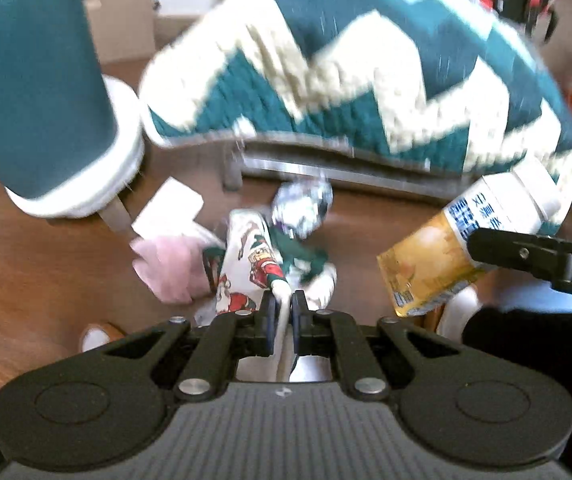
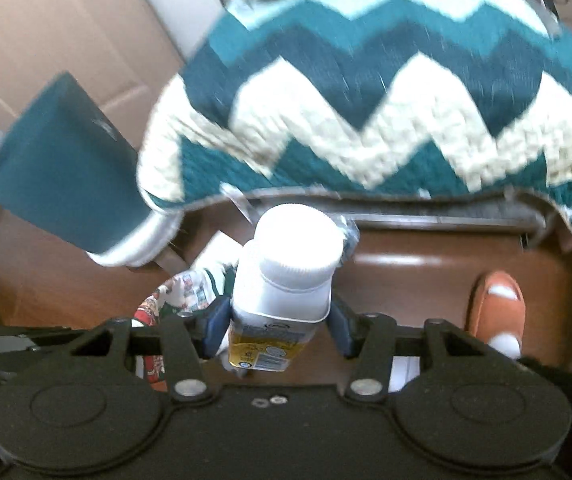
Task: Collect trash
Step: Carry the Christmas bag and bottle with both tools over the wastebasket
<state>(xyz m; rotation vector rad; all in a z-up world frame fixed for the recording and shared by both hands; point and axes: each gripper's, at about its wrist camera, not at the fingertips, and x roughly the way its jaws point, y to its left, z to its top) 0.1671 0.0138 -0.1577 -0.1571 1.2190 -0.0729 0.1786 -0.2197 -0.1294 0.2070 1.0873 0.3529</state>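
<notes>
My left gripper (image 1: pixel 283 304) is shut on the white edge of a Christmas-print bag (image 1: pixel 251 264) that hangs over the wood floor. A crumpled silvery wrapper (image 1: pixel 304 210) lies at the bag's far end. My right gripper (image 2: pixel 279 320) is shut on a yellow-labelled bottle (image 2: pixel 286 276) with a white cap, which points forward. In the left wrist view that bottle (image 1: pixel 458 240) is at the right, held in the right gripper's black finger (image 1: pixel 526 256), beside and above the bag. The bag (image 2: pixel 181 288) shows at the left in the right wrist view.
A bed with a teal-and-cream zigzag quilt (image 1: pixel 366 68) fills the far side. A teal box with a white base (image 1: pixel 33 80) stands at the left. A white paper (image 1: pixel 167 210) and pink tissue (image 1: pixel 169 268) lie on the floor. A foot in an orange slipper (image 2: pixel 498 308) is at the right.
</notes>
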